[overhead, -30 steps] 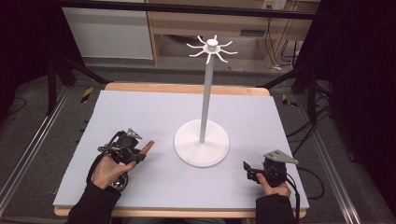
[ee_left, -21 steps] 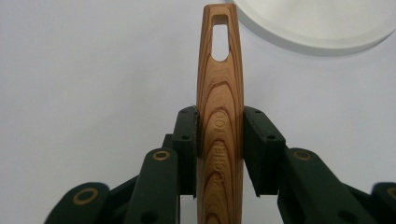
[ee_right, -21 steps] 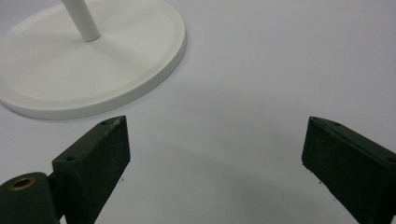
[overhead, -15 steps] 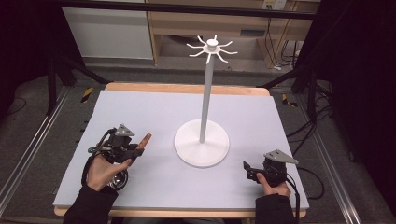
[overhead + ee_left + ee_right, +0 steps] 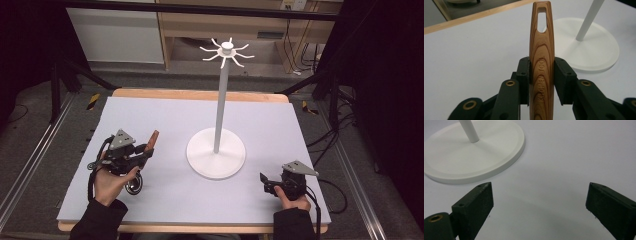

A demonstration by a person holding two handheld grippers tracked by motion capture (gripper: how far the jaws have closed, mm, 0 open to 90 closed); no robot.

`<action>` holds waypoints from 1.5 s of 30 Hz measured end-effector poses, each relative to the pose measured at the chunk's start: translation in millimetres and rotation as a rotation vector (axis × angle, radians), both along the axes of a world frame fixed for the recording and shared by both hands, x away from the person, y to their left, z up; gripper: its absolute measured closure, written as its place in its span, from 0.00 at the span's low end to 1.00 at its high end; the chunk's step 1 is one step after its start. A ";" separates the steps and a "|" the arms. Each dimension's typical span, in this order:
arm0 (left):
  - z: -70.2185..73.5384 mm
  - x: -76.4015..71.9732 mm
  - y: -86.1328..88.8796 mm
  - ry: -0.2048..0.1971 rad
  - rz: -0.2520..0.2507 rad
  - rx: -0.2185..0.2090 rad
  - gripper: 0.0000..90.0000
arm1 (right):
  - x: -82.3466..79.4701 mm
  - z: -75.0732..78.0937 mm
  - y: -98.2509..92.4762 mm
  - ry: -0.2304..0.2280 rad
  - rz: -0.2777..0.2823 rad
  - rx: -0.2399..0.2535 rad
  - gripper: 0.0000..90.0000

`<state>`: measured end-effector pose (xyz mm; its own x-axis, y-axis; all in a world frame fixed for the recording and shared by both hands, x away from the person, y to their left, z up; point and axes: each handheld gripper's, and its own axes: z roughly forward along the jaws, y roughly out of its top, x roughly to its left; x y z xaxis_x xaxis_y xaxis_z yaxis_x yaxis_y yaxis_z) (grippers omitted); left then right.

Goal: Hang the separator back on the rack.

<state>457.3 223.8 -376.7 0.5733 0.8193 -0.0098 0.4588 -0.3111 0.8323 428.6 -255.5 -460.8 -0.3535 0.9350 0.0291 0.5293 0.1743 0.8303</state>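
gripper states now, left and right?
Left gripper: shut on the wooden handle of a kitchen tool, hanging slot pointing away.
Right gripper: open, nothing between the jaws, above the table.

White stand mid-table (tall pole, hook arms on top), open mat either side

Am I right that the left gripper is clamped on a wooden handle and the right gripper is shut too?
Not quite. The left gripper is clamped on the wooden handle, but the right gripper is open, with bare table between its jaws, as the right gripper view shows.
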 end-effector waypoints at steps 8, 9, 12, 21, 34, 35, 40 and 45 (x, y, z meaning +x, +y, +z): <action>8.5 -6.2 2.0 -0.063 0.002 -0.063 0.75 | 0.2 -0.3 -0.4 -0.007 0.001 -0.007 0.09; 12.5 -8.6 2.0 -0.088 0.001 -0.080 0.75 | 0.2 -0.3 -0.4 -0.007 0.001 -0.008 0.09; 16.8 -11.1 1.2 -0.103 -0.002 -0.098 0.75 | -0.1 0.1 -0.7 -0.004 0.003 -0.001 0.09; 30.4 -11.5 -2.4 -0.133 -0.014 -0.138 0.75 | 0.2 -0.3 -1.4 -0.014 0.004 -0.005 0.08; 61.7 -5.1 -21.9 -0.210 -0.035 -0.170 0.75 | 1.8 -0.8 -3.3 -0.015 0.007 -0.006 0.08; 64.0 -4.1 -24.1 -0.217 -0.036 -0.173 0.75 | 2.0 -0.9 -3.4 -0.014 0.007 -0.007 0.08; 72.3 -0.3 -30.2 -0.237 -0.035 -0.172 0.75 | 2.6 -1.3 -3.1 -0.011 0.006 -0.008 0.08; 81.3 1.6 -31.2 -0.249 -0.042 -0.198 0.75 | 2.8 -1.5 -2.9 -0.009 0.003 -0.011 0.08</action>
<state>458.9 192.6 -295.3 0.6111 0.7913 -0.0217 0.2238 -0.1464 0.9636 431.4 -258.4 -462.2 -0.3566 0.9341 0.0160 0.5214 0.1848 0.8331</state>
